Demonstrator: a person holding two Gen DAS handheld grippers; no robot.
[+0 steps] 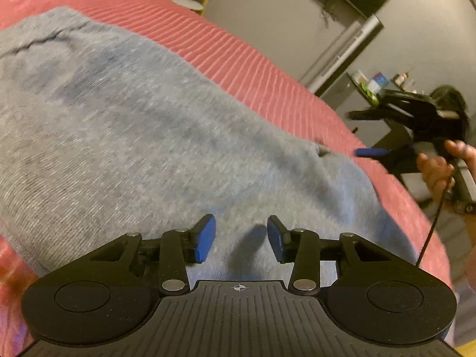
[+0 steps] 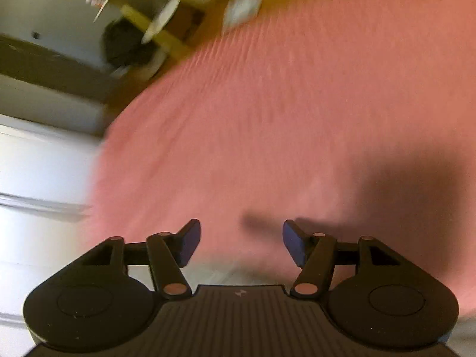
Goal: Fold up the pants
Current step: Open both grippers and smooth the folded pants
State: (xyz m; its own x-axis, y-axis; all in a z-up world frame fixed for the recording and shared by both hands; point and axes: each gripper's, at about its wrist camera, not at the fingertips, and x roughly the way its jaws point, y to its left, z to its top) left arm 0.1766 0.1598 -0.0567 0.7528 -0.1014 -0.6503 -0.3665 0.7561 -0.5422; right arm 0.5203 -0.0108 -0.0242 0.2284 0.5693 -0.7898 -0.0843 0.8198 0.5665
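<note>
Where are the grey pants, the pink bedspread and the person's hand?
grey pants (image 1: 142, 136), left wrist view, middle of fabric.
pink bedspread (image 2: 282, 104), right wrist view, bare ribbed surface.
hand (image 1: 440, 166), left wrist view, fingers.

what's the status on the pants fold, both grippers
Left gripper open, over grey pants, nothing gripped. Right gripper open, empty, over pink bedspread. Nothing in the way.
</note>
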